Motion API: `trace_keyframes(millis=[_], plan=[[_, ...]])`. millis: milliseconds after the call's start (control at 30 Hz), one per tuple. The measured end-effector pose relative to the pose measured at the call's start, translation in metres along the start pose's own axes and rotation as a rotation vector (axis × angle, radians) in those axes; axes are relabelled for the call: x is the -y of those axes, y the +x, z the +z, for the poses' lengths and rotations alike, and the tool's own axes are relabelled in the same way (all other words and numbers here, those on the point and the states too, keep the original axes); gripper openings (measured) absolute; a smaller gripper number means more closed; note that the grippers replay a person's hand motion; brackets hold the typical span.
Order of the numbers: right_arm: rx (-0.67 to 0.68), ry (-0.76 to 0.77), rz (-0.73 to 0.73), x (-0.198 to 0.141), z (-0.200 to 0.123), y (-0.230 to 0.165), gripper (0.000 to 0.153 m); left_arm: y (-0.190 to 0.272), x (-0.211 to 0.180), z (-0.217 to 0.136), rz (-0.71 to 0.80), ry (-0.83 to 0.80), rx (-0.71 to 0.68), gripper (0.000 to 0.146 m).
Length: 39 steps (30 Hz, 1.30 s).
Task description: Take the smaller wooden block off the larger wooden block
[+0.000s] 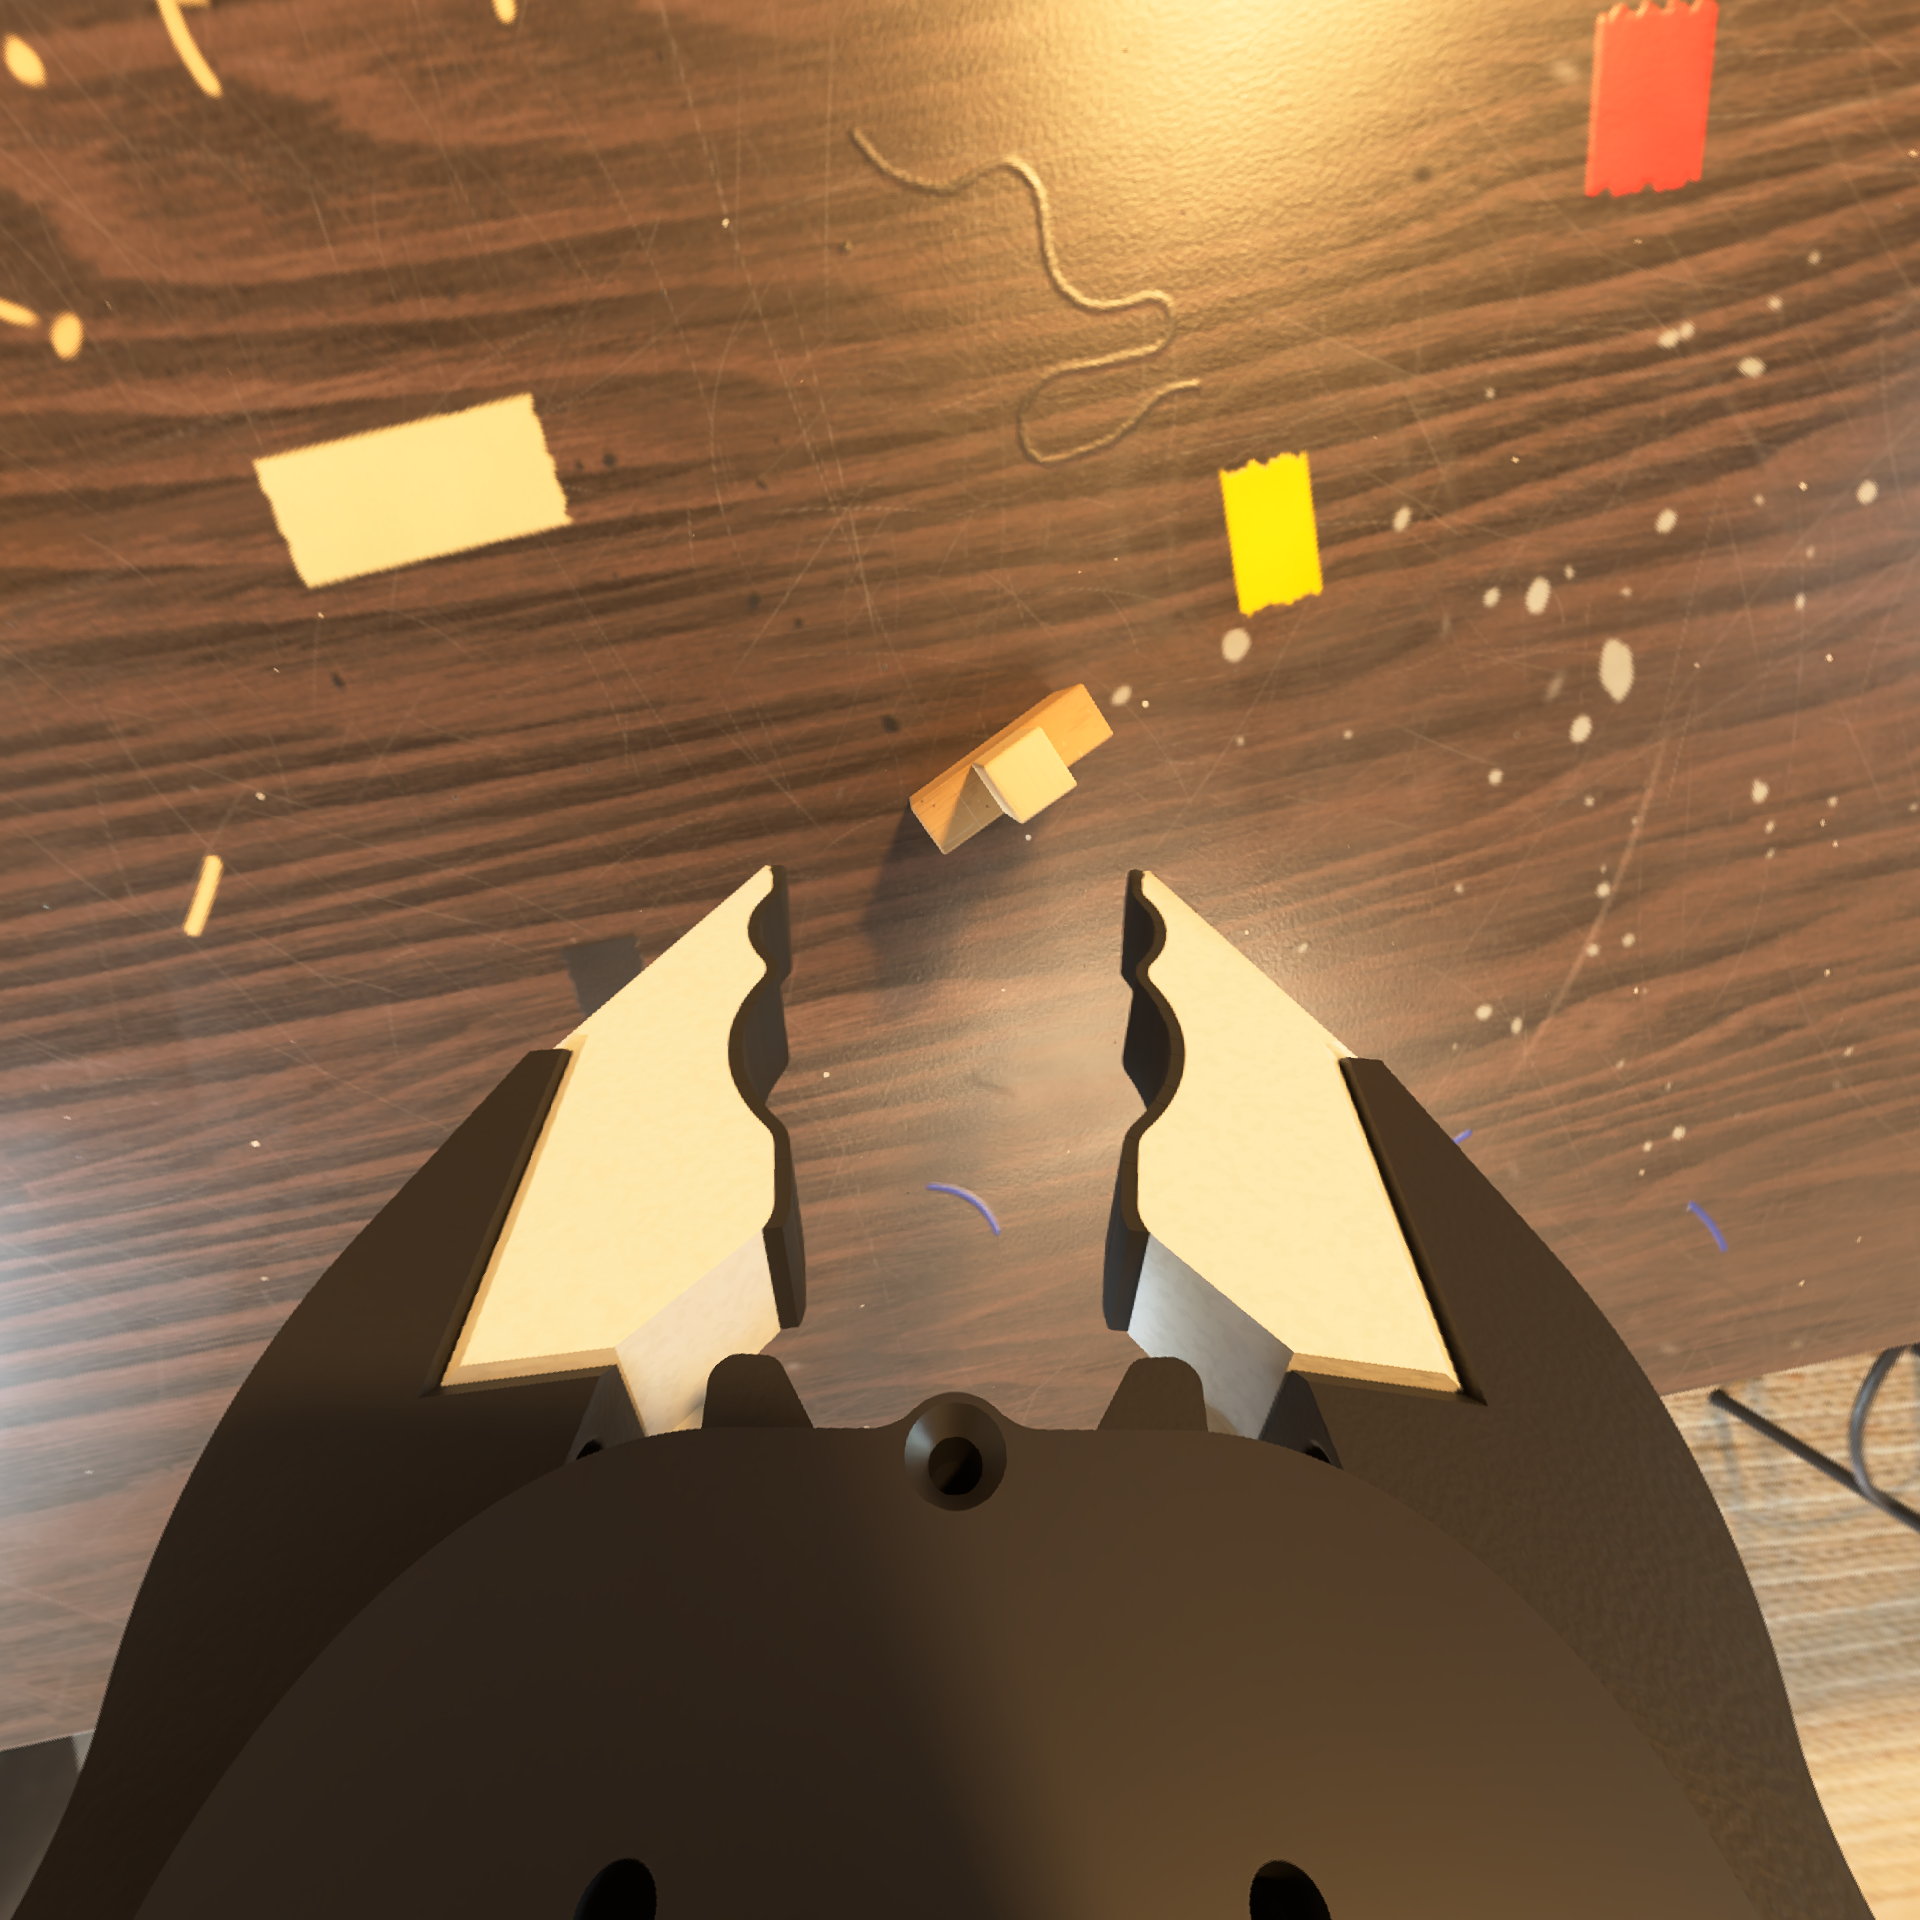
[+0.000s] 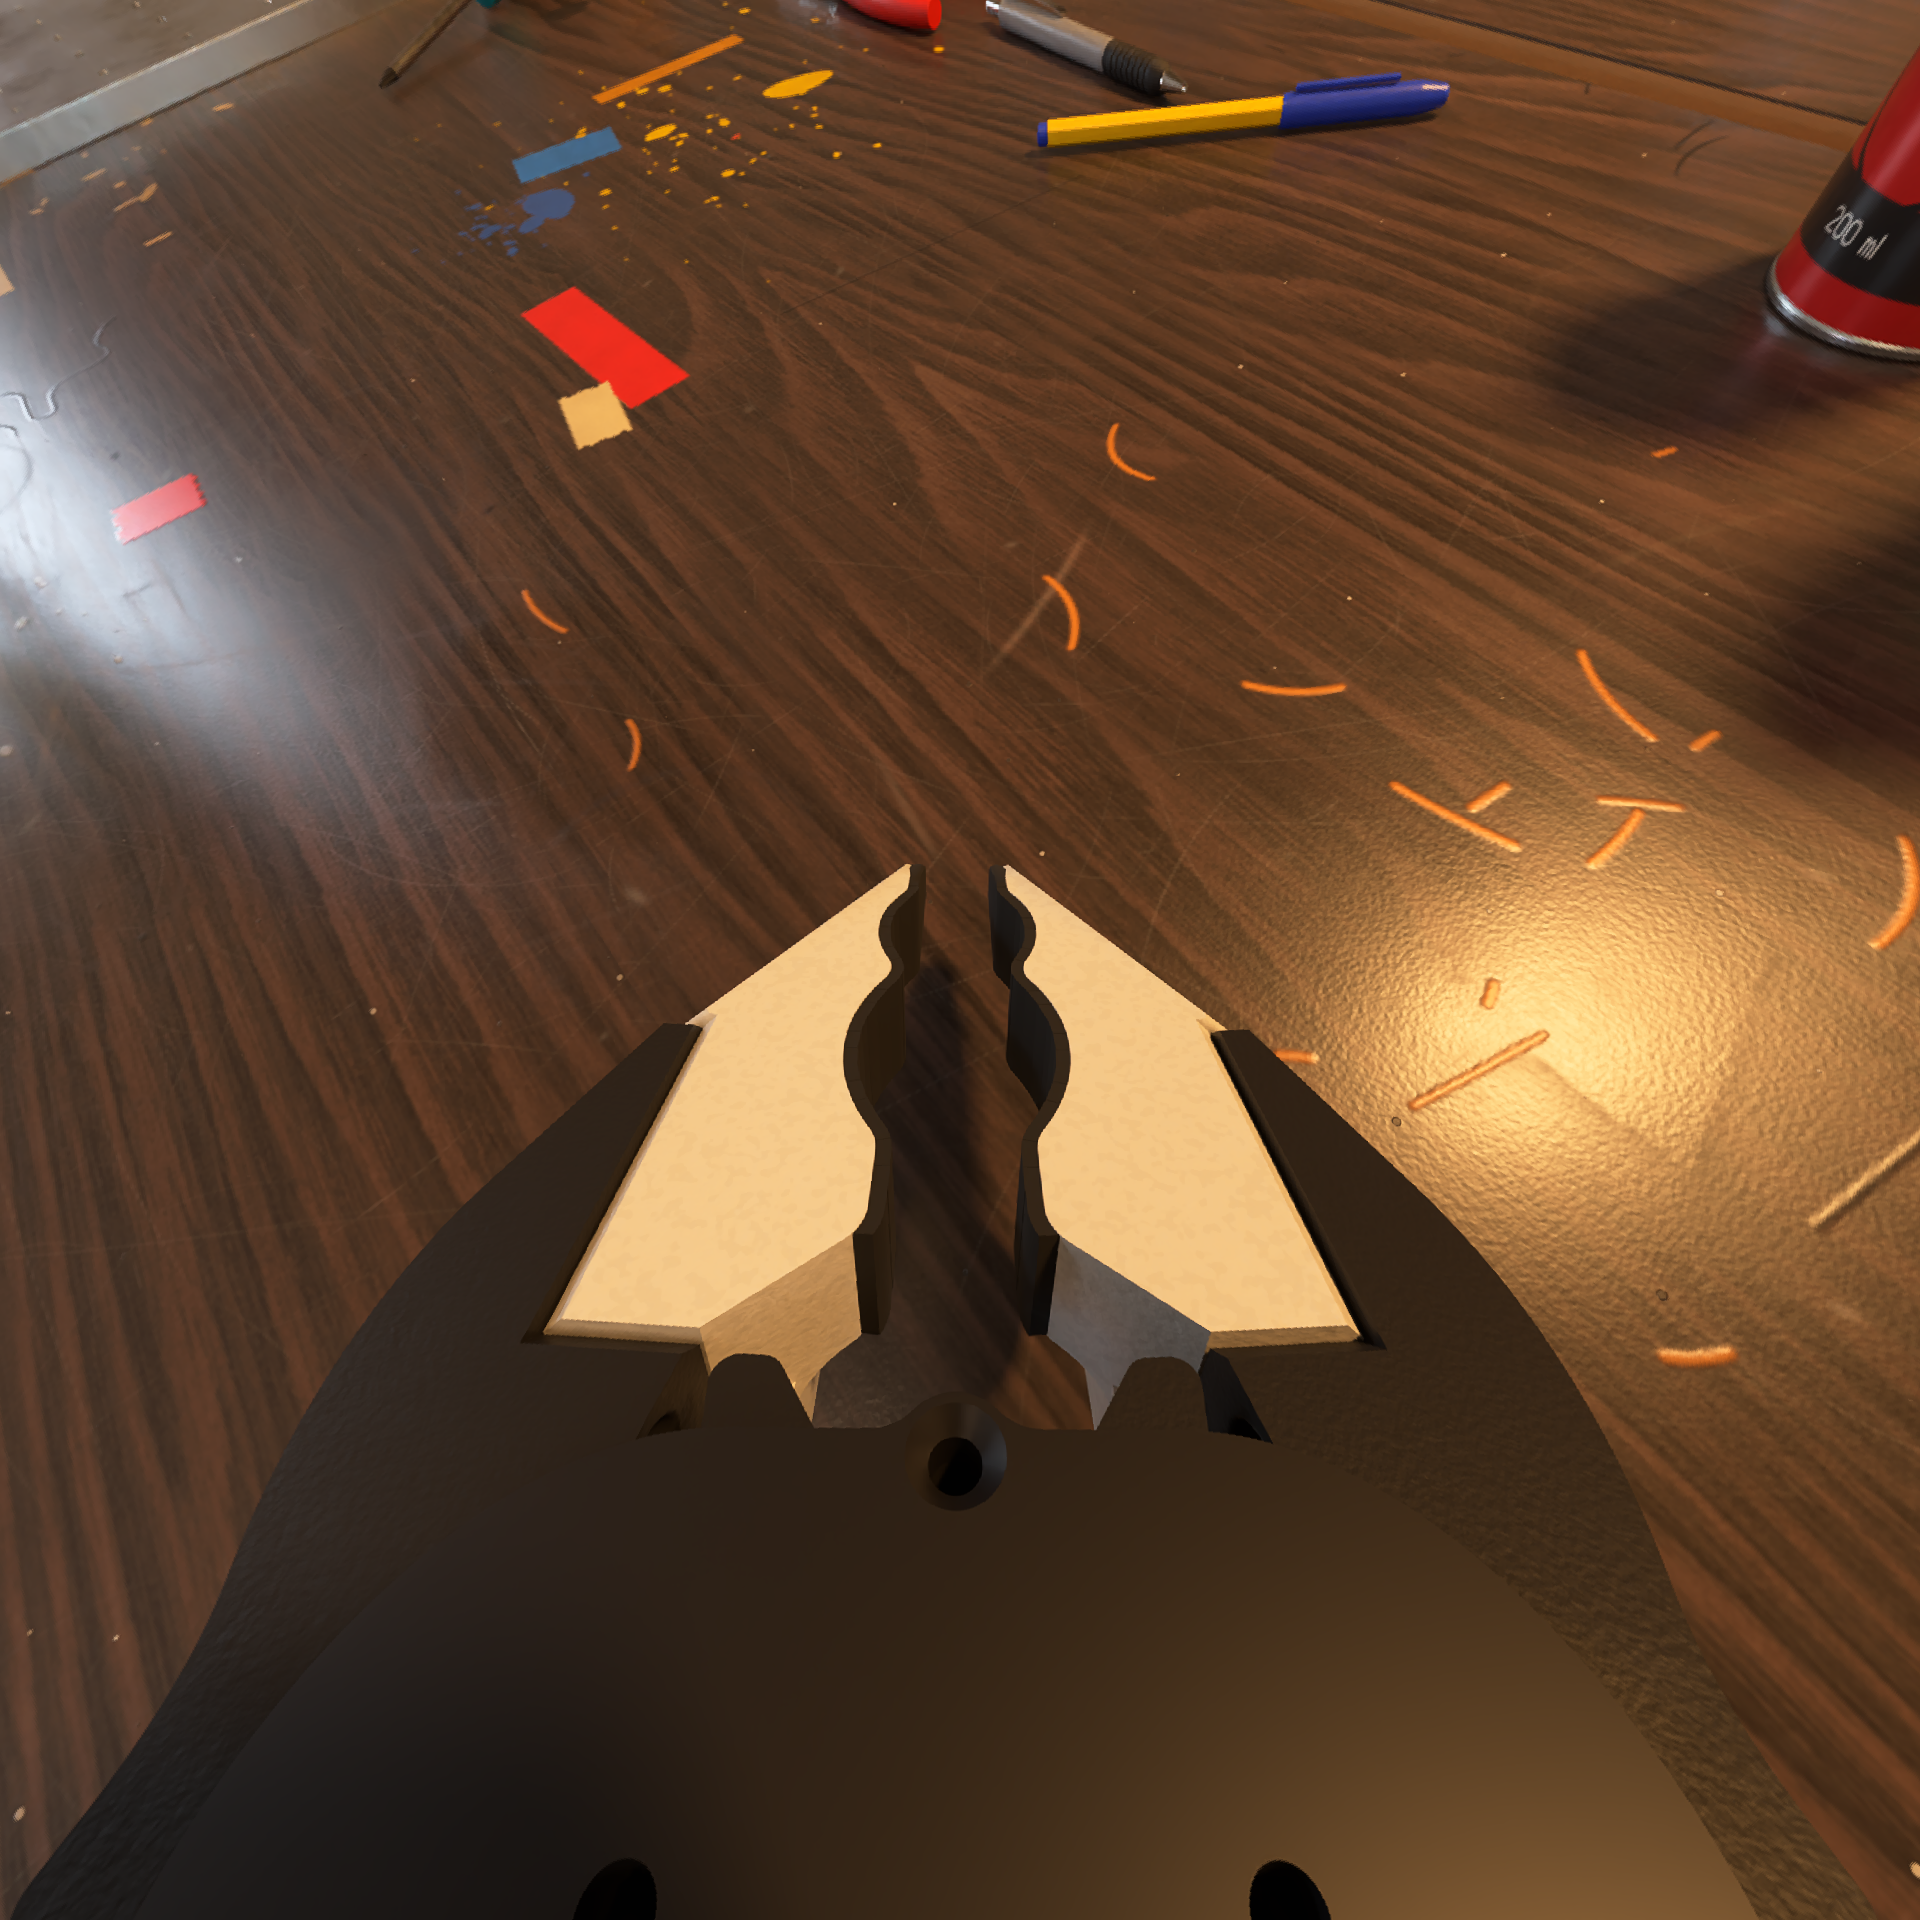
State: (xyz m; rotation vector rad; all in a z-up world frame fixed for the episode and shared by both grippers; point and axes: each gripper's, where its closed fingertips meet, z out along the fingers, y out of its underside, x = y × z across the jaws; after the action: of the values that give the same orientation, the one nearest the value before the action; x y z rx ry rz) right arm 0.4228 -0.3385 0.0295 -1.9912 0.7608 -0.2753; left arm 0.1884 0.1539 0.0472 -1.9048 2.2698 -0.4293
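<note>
The smaller wooden block [image 1: 1029, 771] is sitting atop the larger wooden block [image 1: 1060, 717], just ahead of your left gripper [image 1: 954, 878], which you are holding spread to straddle it.

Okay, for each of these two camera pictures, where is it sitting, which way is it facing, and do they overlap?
Left wrist view: sits on the left gripper, looking down at the small pale wooden block atop the larger tan wooden block; its fingers spread wide.
Right wrist view: sits on the right gripper, looking low across the table toward a yellow-and-blue pen; fingers nearly together.
Shared: only the dark wooden table.
</note>
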Motion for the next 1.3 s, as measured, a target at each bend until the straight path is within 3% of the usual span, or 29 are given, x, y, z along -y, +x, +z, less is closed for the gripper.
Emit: trace_keyframes(millis=[133,233,500,600,967,1133,1300], plan=[[0.002,0.005,0.004,0.001,-0.001,0.0,0.012,-0.002,-0.002,0.01,-0.033,-0.037,-0.003,0.078],[0.006,0.003,0.007,0.001,-0.001,0.0,0.012,0.007,0.0,0.012,-0.014,-0.019,-0.059,0.077],[0.009,-0.009,0.004,-0.002,0.001,-0.001,0.012,0.005,0.006,0.009,0.292,0.027,0.027,0.056],[0.01,-0.015,-0.002,-0.003,0.002,-0.001,0.012,0.0,0.009,0.005,0.388,0.023,0.062,0.055],[0.013,-0.032,-0.008,-0.007,0.004,-0.002,0.012,-0.003,0.011,0.003,0.817,-0.142,0.147,0.039],[0.014,-0.042,-0.014,-0.008,0.005,-0.003,0.012,-0.001,0.02,-0.001,0.912,-0.19,0.162,0.025],[0.013,-0.042,-0.015,-0.009,0.005,-0.002,0.012,0.003,0.016,0.003,0.951,-0.276,0.104,0.024]])
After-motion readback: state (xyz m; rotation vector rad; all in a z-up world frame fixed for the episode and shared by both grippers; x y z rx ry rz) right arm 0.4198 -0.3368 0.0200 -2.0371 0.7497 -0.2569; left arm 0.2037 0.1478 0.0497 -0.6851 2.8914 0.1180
